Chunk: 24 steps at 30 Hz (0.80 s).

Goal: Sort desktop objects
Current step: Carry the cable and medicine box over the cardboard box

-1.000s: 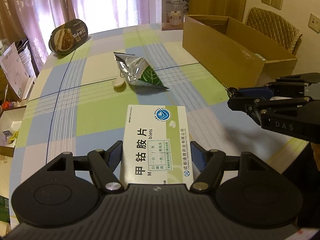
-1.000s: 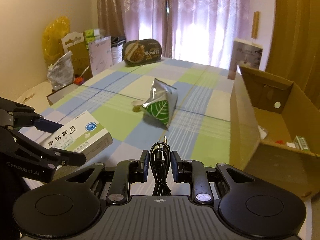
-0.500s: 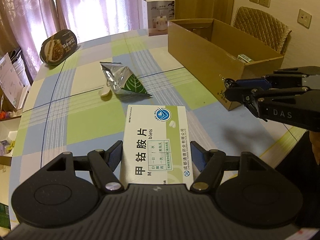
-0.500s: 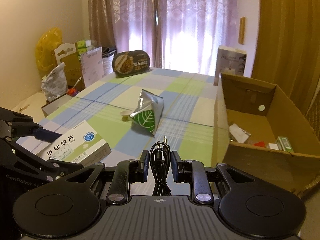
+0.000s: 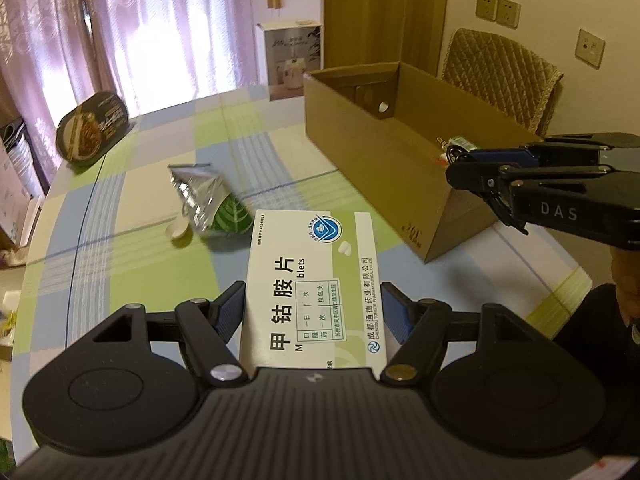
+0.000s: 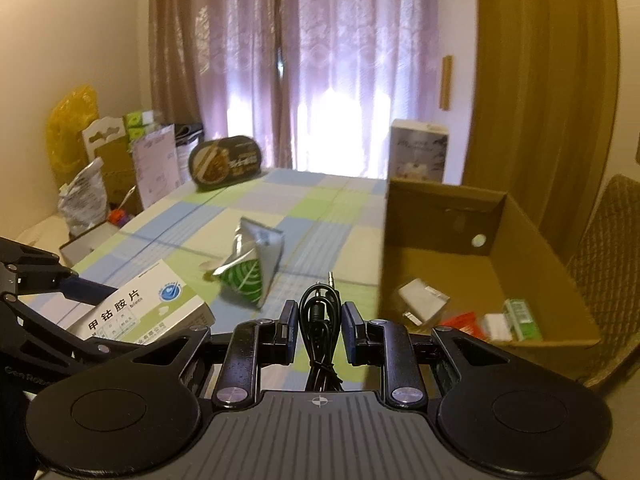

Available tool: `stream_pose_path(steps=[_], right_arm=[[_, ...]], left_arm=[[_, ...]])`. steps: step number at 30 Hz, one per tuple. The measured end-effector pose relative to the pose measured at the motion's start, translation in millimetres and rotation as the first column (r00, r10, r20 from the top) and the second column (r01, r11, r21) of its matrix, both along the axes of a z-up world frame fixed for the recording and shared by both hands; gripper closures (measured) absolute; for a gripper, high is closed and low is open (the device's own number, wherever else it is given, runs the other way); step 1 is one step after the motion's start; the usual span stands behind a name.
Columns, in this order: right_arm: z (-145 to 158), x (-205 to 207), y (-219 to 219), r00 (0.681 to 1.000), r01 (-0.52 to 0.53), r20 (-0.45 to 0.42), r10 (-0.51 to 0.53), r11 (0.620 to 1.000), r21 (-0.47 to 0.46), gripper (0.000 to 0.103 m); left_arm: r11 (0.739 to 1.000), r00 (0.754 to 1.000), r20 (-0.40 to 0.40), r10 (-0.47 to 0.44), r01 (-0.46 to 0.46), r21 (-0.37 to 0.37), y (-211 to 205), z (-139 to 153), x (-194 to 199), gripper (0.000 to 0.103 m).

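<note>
Two items are carried toward the box, one in each gripper.

The left gripper (image 5: 312,312) is closed on a pill box (image 5: 312,284), which is clamped by its long sides and held flat with the label up, presumably so that it can be slid in level; it is held above the table (image 5: 132,248), short of the box's near corner. The right gripper (image 6: 319,330) is closed on a coiled black cable (image 6: 319,312), pinched at mid-coil so the loops are kept together, with the jack pointing ahead; it is held just beside the box (image 6: 444,208), by its near left wall. Small packets (image 6: 424,300) are seen already lying inside the box. A foil pouch (image 5: 208,200) and a small spoon (image 5: 178,232) are left on the table to the box's left, and a dark oval food tub (image 5: 94,130) stands farther off at the far edge, so more sorting appears to remain.
</note>
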State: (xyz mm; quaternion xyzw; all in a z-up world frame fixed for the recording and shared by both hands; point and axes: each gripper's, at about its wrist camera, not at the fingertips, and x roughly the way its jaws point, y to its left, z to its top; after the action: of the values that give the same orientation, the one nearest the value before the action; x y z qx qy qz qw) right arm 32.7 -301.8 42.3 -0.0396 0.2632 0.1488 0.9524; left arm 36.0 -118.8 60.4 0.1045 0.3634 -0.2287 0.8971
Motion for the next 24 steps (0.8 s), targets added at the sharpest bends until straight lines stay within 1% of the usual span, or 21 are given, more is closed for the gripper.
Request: stream_pose_path(steps=[10, 13, 19, 24], right_arm=[[19, 16, -45, 0.996, 0.080, 0.041, -0.080, 0.997, -0.010, 0.083], [25, 24, -62, 0.993, 0.108, 0.050, -0.108, 0.994, 0.005, 0.083], [35, 41, -93, 0.985, 0.155, 0.071, -0.156, 0.988, 0.020, 0.083], [35, 54, -116, 0.981, 0.181, 0.073, -0.182, 0.983, 0.025, 0.083]], left_arm=[[0.995, 0.994, 0.056, -0.092, 0.093, -0.020, -52, 25, 24, 0.036], [0.992, 0.990, 0.073, -0.122, 0.124, -0.031, -71, 32, 32, 0.036], [0.986, 0.984, 0.082, -0.156, 0.160, -0.047, -108, 40, 53, 0.036], [0.981, 0.979, 0.088, -0.182, 0.187, -0.055, -136, 45, 66, 0.036]])
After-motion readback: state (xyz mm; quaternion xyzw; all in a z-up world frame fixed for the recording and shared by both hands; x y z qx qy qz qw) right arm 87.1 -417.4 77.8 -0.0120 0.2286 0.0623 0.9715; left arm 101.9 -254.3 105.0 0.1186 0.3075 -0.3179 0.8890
